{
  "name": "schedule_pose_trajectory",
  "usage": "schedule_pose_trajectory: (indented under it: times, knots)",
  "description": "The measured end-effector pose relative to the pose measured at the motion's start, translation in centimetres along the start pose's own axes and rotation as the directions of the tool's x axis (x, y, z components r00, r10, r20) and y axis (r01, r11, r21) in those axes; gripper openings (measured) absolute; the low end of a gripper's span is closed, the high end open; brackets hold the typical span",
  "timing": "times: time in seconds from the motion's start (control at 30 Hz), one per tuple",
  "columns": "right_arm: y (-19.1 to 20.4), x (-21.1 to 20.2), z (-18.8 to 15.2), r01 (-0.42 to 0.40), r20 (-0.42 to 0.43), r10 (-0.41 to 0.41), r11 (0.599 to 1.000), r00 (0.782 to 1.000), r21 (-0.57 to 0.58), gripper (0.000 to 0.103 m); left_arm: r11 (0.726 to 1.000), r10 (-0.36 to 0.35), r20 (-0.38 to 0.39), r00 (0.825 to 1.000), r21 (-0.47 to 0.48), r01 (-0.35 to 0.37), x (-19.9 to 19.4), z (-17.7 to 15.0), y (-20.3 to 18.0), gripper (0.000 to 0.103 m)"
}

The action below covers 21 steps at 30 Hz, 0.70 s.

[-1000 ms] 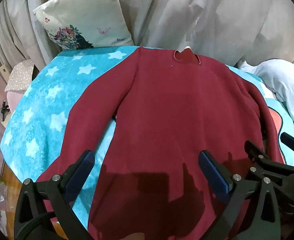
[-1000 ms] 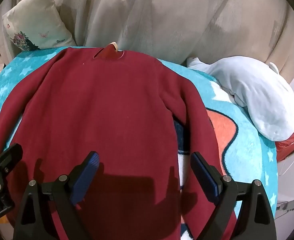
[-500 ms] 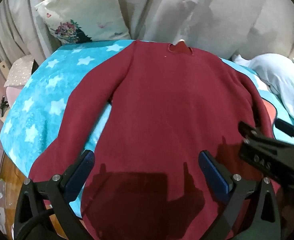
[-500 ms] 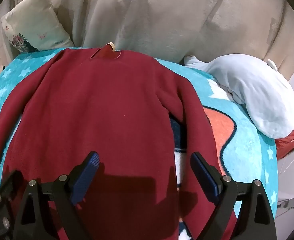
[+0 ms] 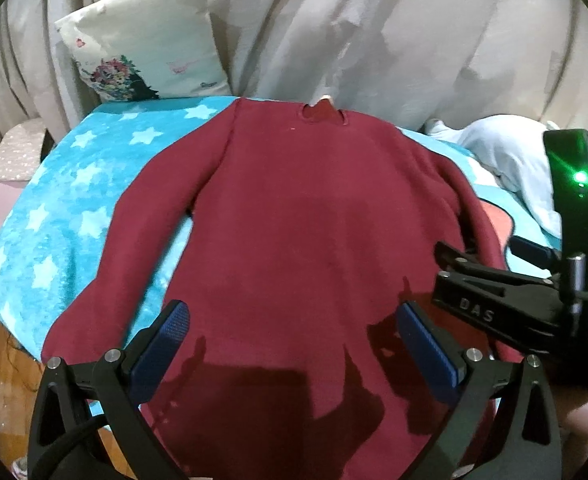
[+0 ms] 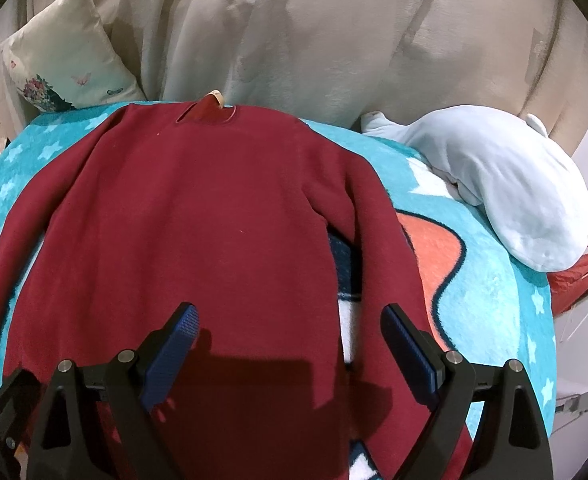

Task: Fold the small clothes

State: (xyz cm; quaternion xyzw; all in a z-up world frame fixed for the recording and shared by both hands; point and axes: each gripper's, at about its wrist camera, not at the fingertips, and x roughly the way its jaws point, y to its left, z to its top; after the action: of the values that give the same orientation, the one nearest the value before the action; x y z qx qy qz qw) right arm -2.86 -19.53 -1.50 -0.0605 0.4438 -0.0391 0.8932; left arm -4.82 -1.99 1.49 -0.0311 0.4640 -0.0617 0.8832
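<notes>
Looming larger along the left wrist view's right edge than half a second ago, the right gripper (image 5: 534, 256) now shows its black body and a green light, where before only its lettered bar reached in. The sweater (image 5: 306, 232) lies as it did, spread flat and face-down on the star blanket (image 5: 74, 196), neck toward the pillow (image 5: 146, 44) and curtain (image 6: 334, 32), sleeves angled out to either side. The left gripper (image 5: 294, 344) hovers over the hem with jaws spread wide, gripping nothing. The right gripper (image 6: 290, 344), equally wide and empty, hangs above the garment's right lower side, near the sleeve; a pale plush toy (image 6: 506, 196) rests further right.
</notes>
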Motion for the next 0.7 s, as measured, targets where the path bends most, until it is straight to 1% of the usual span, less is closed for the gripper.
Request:
schedule_pose_trajectory:
  times: [0.07,0.17,0.23,0.37,0.57,0.7]
  knots:
    - [-0.1,-0.1,-0.1,-0.001,0.002,0.001,1.0,1.0,0.0,0.095,1.0,-0.023,0.005,1.0,0.012,0.023,-0.3,-0.1,-0.5,0.103]
    - [-0.4,-0.2,-0.2,-0.002,0.005,0.002,1.0,1.0,0.002,0.095,0.999,-0.038,0.019,0.999,0.024,0.037,-0.8,-0.3,-1.0,0.103]
    - [-0.5,-0.3,-0.4,-0.004,0.007,0.004,1.0,1.0,0.001,0.095,0.998,-0.05,0.011,0.999,0.025,0.05,-0.8,-0.3,-1.1,0.103]
    - [-0.8,-0.5,-0.6,-0.005,0.01,0.005,1.0,1.0,0.0,0.095,0.998,-0.051,0.007,0.999,0.02,0.051,-1.0,-0.5,-1.2,0.103]
    - [-1.3,-0.8,-0.9,-0.009,0.02,0.009,1.0,1.0,0.0,0.095,1.0,0.0,0.034,0.999,-0.007,0.0,-1.8,-0.6,-0.9,0.103]
    - [-1.4,-1.2,-1.3,-0.015,0.031,0.015,1.0,0.999,-0.007,0.094,1.0,0.02,0.046,0.999,-0.02,-0.019,-2.3,-0.7,-1.1,0.103]
